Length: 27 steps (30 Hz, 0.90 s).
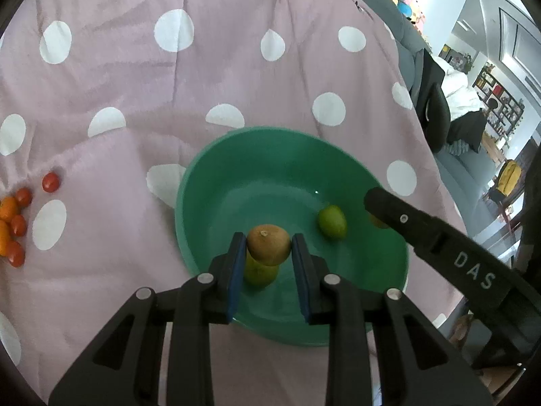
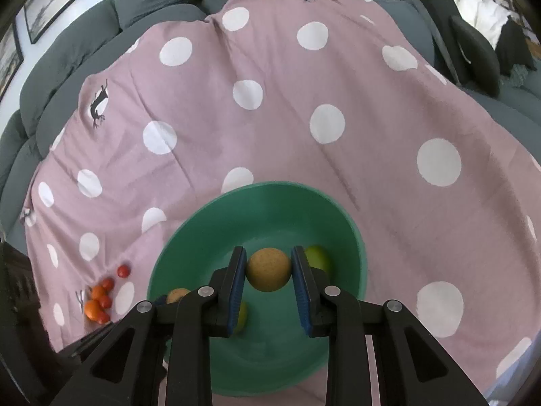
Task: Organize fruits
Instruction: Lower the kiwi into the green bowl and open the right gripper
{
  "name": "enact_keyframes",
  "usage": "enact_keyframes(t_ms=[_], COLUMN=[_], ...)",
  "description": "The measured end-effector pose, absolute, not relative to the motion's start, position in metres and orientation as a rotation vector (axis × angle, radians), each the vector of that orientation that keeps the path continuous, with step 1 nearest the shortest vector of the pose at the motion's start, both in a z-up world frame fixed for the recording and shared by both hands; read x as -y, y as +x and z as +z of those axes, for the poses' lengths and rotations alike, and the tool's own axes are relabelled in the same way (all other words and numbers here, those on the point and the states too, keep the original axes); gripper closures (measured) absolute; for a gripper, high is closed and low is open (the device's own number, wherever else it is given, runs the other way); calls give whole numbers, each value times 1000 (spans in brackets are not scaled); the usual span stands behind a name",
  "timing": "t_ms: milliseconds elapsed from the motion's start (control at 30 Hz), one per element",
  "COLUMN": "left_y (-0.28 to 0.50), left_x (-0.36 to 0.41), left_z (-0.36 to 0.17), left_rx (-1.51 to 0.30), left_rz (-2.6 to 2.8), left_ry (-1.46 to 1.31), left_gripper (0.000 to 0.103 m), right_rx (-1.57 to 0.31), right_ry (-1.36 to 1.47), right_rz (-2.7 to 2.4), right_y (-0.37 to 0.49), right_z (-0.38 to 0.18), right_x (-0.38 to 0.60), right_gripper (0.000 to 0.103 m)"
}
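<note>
While over bowl (image 1: 203, 182) — both tongs (image 1: 268, 248) (image 2: 268, 269) clamping fruit.

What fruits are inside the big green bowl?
Two limes lie inside the bowl. Each hand-held gripper holds a brown fruit above it, partly covering one lime.

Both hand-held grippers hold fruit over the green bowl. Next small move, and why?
Probably open the left hand-held gripper: its brown fruit hangs inside the green bowl, just above a lime. The right hand-held gripper, holding its yellow-brown fruit, follows.
</note>
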<state>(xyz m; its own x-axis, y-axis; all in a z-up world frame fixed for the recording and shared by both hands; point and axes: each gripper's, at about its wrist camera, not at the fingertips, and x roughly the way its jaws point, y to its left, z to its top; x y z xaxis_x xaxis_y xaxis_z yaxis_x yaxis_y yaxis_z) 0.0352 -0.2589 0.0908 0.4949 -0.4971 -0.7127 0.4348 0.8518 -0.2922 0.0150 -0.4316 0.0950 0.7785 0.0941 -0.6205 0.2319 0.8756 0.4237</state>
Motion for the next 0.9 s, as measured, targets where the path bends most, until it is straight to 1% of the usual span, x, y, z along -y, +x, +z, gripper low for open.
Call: enact_keyframes(t_ms=[433,900], left_y=[38,42], left_x=[263,267], left_z=[84,81], left_rx=[-897,-902], left_rz=[-565,-568], left_ry=[-68,-58], left_gripper=[75,75], right_rx=[-730,-741], right_ry=[493,472], right_rz=[-124,-137], right_y=[21,25], right_z=[86,80], right_x=[430,427], right_gripper=[74,74])
